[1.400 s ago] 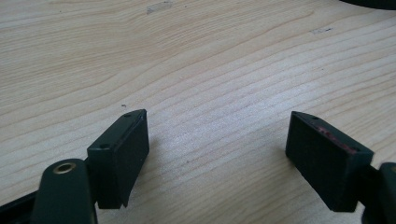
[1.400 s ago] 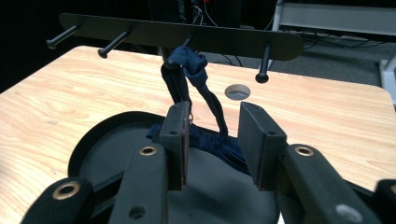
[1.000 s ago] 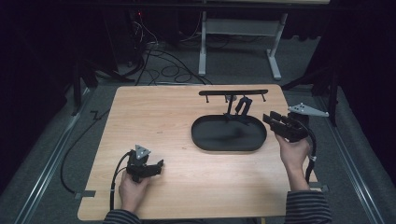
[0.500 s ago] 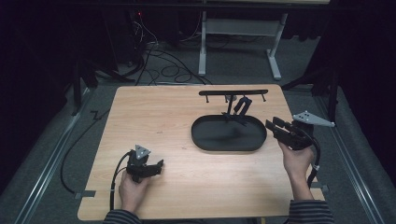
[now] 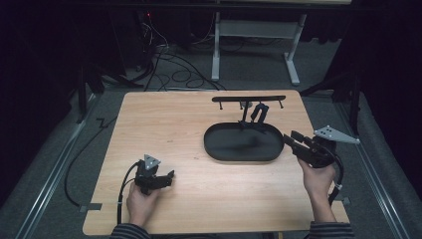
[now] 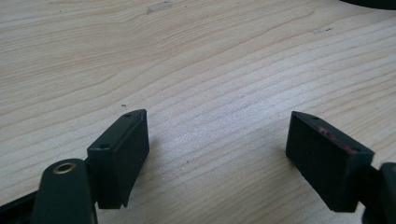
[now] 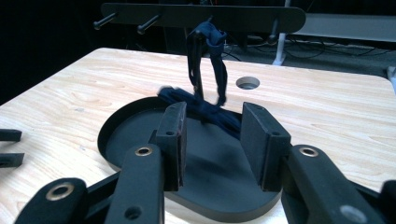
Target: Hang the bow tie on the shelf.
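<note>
Right gripper (image 5: 293,141) drawn back toward the table's (image 5: 164,124) right edge, jaws parted beside the black tray (image 5: 244,144), left gripper (image 5: 166,177) spread near the front-left corner, dark strap (image 7: 212,51) on the rack (image 5: 249,99).

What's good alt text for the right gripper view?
The open right gripper points at a black oval tray on a wooden table. A dark strap hangs from a black rack behind the tray, its end trailing into the tray.
</note>
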`<state>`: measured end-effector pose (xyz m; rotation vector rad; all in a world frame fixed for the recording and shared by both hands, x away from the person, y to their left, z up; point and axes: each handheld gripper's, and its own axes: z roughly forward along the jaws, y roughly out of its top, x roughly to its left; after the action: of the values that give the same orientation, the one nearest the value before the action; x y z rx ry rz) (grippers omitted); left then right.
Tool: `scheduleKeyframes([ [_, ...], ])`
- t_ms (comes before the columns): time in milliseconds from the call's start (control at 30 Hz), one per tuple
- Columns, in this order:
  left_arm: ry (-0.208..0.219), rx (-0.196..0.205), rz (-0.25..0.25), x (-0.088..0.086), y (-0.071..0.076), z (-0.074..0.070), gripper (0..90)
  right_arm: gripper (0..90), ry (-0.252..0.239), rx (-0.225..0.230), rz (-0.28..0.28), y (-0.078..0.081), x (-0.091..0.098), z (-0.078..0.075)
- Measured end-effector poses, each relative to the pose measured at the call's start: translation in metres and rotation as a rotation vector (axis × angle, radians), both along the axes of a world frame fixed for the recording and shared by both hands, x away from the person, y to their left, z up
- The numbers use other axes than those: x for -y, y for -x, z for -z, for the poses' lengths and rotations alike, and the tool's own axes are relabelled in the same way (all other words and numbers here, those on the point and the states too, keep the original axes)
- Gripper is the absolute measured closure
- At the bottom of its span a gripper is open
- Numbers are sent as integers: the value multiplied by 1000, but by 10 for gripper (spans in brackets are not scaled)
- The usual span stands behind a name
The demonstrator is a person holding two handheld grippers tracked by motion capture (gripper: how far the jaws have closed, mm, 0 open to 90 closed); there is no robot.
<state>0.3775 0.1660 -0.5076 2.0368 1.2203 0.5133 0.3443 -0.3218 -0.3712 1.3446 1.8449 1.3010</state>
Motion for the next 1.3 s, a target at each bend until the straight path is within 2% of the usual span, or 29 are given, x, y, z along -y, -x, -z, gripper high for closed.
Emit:
scheduleKeyframes([
  [333, 0, 0, 0, 0, 0, 0, 218, 631, -17, -14, -15, 9, -5, 8],
  [700, 2, 0, -1, 0, 0, 0, 222, 596, -4, 0, -24, 26, -11, 11],
  [1300, 0, 0, 0, 0, 0, 0, 220, 596, -10, -17, -70, 30, -29, 24],
])
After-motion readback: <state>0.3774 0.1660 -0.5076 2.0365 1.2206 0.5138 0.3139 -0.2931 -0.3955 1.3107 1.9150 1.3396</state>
